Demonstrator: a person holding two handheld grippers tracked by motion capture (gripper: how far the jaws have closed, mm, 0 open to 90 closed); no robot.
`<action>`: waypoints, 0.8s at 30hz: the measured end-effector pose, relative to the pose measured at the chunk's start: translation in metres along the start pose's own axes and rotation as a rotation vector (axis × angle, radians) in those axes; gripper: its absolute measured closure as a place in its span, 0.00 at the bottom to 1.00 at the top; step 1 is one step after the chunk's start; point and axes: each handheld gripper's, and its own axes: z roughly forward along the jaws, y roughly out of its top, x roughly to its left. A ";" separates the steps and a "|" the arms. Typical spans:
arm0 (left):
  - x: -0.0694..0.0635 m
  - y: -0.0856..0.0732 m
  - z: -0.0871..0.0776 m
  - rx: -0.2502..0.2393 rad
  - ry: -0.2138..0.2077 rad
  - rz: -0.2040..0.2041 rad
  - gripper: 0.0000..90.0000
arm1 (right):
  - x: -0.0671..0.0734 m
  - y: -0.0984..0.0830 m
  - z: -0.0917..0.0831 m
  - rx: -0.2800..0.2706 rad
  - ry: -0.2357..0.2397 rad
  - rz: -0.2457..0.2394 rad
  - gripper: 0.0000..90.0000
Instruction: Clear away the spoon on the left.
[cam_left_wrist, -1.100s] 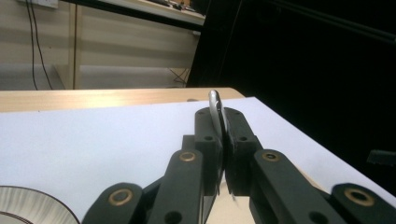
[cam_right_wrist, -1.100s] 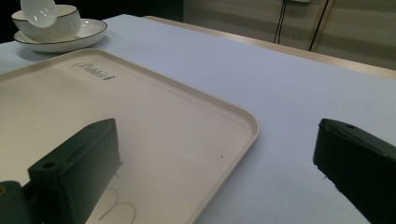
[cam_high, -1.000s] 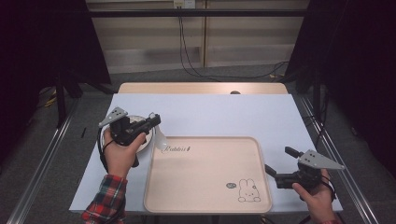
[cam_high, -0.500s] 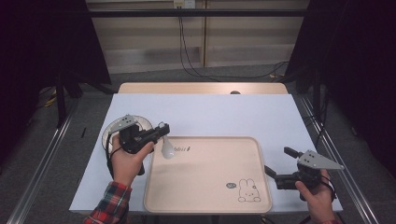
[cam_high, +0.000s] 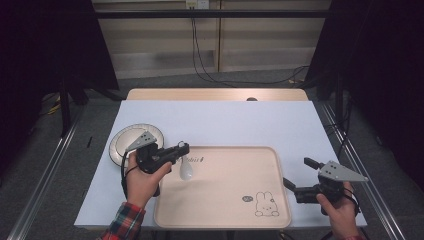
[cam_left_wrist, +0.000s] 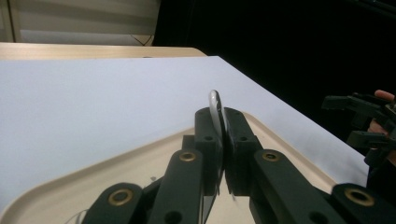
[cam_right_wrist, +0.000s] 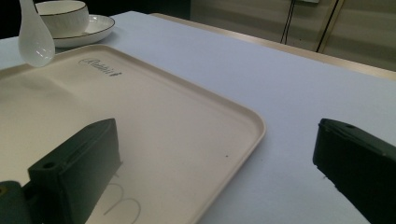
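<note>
Your left gripper (cam_high: 184, 147) has its fingers clamped on the white spoon (cam_high: 186, 170), which hangs over the tray (cam_high: 225, 220) at its ten o'clock corner. I judge lowering comes next, gently. Your right gripper (cam_high: 297, 174) waits wide.

High view above, looking down; gripper views low, close, sharing the tray (cam_high: 225, 200).

You worked in a lab-style recording bay: black curtains (cam_high: 45, 45) hung on both sides, metal rails (cam_high: 45, 170) ran along the grey floor, cables (cam_high: 200, 55) trailed down the back wall, and a white sheet covered the table (cam_high: 225, 120).
</note>
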 end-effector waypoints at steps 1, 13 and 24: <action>-0.001 -0.001 0.000 0.006 0.000 0.003 0.95 | 0.000 0.000 0.000 0.003 -0.002 0.000 0.00; -0.009 -0.016 0.004 0.036 -0.036 -0.009 0.95 | 0.001 0.000 0.001 0.003 0.004 -0.005 0.00; -0.015 -0.024 0.003 0.050 -0.064 -0.022 0.95 | 0.001 0.000 0.001 0.003 0.005 -0.007 0.00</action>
